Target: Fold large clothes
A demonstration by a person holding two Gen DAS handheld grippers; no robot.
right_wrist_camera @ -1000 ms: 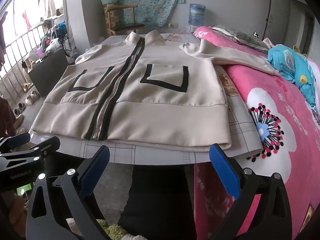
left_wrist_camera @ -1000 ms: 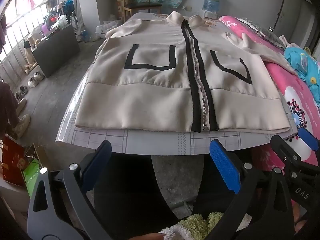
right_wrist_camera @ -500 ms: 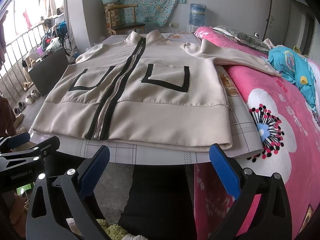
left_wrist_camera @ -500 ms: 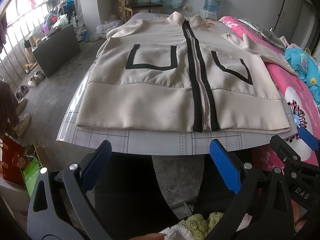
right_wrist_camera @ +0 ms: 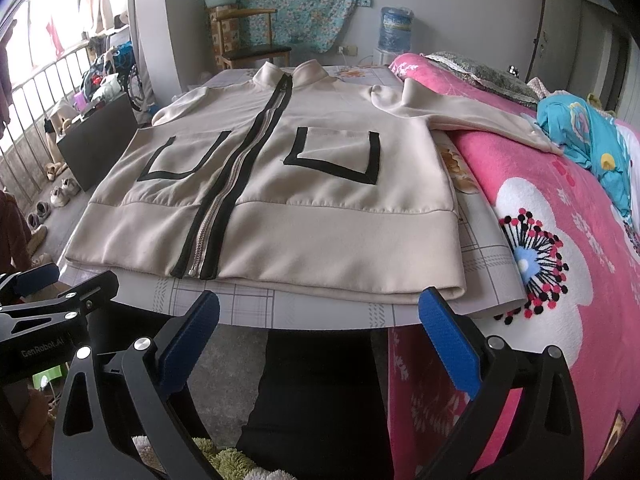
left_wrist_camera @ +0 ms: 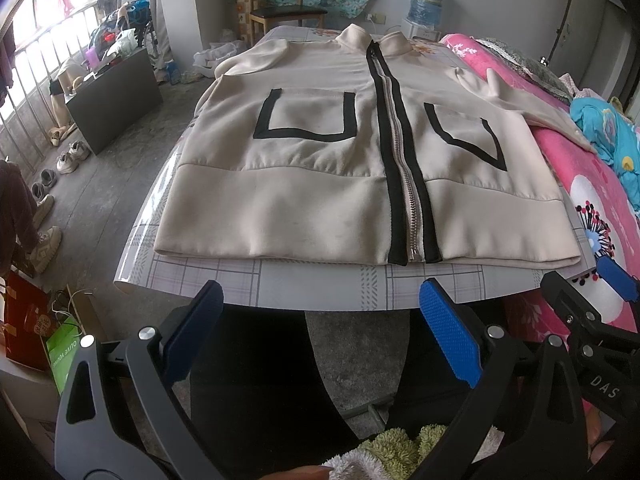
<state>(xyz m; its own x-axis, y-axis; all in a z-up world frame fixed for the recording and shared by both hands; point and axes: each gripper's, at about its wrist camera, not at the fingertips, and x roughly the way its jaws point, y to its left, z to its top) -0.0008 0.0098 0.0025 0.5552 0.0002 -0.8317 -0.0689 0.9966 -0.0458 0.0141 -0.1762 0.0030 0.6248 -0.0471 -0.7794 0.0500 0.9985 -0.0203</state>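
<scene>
We have the beige jacket (left_wrist_camera: 320, 184) spread flat and zipped, front up, on the surface (left_wrist_camera: 320, 288), with one sleeve (right_wrist_camera: 472, 118) trailing onto the pink bed (right_wrist_camera: 560, 240). No fold shows yet, so by our reading the whole job remains. Our left hand-held gripper (left_wrist_camera: 320, 332) and right hand-held gripper (right_wrist_camera: 320, 332) both hang wide and empty just short of the hem.

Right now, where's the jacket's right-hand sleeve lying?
In the right wrist view the sleeve runs off the table's right side onto the pink blanket, its cuff by the blue cloth.
</scene>
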